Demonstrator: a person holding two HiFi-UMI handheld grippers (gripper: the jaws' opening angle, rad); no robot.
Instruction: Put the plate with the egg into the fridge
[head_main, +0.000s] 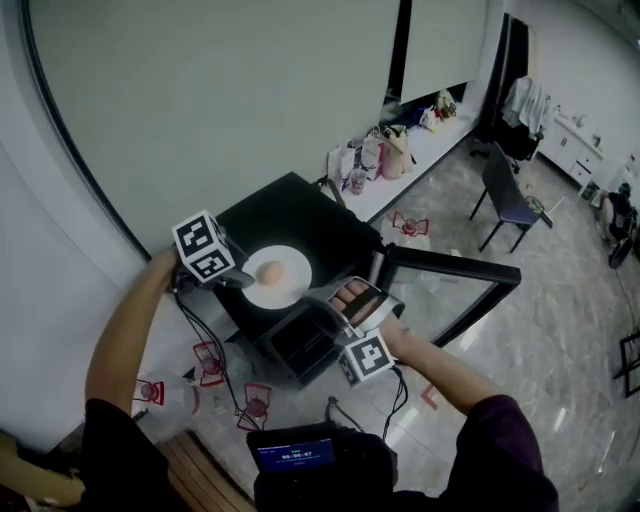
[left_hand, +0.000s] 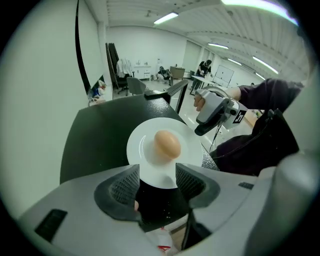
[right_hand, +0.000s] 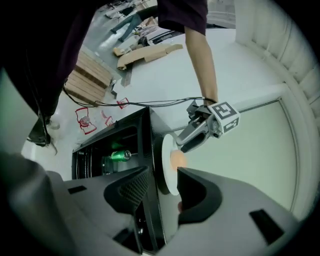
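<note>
A white plate (head_main: 290, 287) with a brown egg (head_main: 270, 271) lies on top of a small black fridge (head_main: 300, 215). My left gripper (head_main: 243, 280) is at the plate's left rim. In the left gripper view it (left_hand: 157, 180) stands open, the near rim of the plate (left_hand: 140, 145) lies between its fingers, and the egg (left_hand: 167, 144) is just beyond. My right gripper (head_main: 325, 300) is at the plate's right rim. In the right gripper view it (right_hand: 164, 187) is open around the plate's edge (right_hand: 168, 175), with the egg (right_hand: 176, 159) close behind.
The fridge's glass door (head_main: 450, 265) is swung open to the right. Inside lies a green can (right_hand: 117, 156). A pale wall rises just behind the fridge. A chair (head_main: 510, 205) and bags on a ledge (head_main: 385, 150) stand farther off. Red marks (head_main: 210, 365) and cables are on the floor.
</note>
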